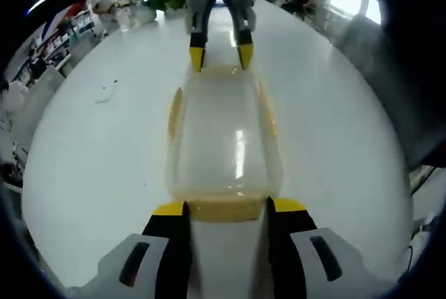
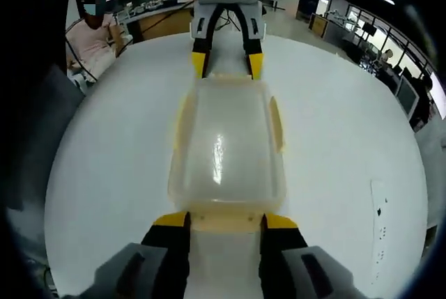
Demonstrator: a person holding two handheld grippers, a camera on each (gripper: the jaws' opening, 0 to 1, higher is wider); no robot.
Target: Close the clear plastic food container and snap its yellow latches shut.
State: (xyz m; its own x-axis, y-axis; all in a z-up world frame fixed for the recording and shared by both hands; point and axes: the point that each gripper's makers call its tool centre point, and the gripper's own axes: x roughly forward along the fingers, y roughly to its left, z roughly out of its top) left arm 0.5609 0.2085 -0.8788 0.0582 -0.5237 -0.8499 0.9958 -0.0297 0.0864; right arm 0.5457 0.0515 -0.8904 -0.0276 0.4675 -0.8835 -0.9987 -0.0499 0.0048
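Your left gripper and right gripper face each other across the container, which lies lid-on in the middle of the white table. Each gripper's jaws stand spread about an end latch, tips at its corners, clamping nothing. Press both ends down evenly and squarely so the box doesn't slide. Beyond the table, desks and seated people line the room.

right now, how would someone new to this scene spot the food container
Look at the big round white table; near its middle lies a clear plastic food container, lid on. One hand-held gripper meets its near end, the other its far end. Its yellow latches along the rim mark it out from the bare tabletop.
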